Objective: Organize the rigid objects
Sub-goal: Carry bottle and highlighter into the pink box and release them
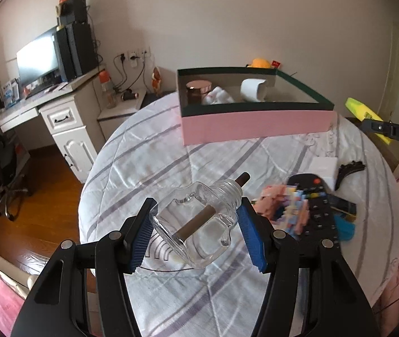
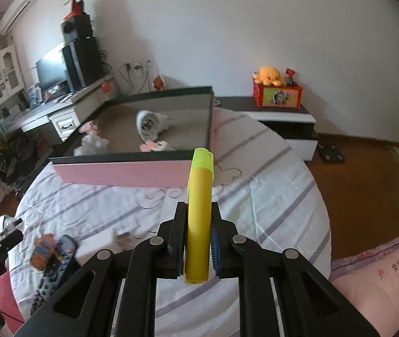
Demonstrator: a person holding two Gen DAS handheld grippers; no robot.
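My left gripper point(image 1: 196, 219) is shut on a clear glass bottle point(image 1: 199, 224) with a brown wick stick, held above the striped bedspread point(image 1: 148, 151). My right gripper point(image 2: 198, 219) is shut on a yellow highlighter point(image 2: 199, 210) that points toward the box; the same highlighter point(image 1: 363, 112) shows at the right edge of the left wrist view. The pink box with a dark rim point(image 1: 252, 125) point(image 2: 120, 172) stands farther back on the bed. Inside it lie a white cup point(image 1: 252, 90) point(image 2: 150, 125), a copper-lidded jar point(image 1: 198, 90) and a white crumpled thing point(image 1: 217, 97).
On the bed near my left gripper lie a black remote point(image 1: 317, 207), a pink block toy point(image 1: 283, 207), a white box point(image 1: 323, 168) and a black hair clip point(image 1: 349, 170). A desk with a monitor point(image 1: 37, 59) stands left; a low cabinet point(image 2: 281, 115) with a red box stands right.
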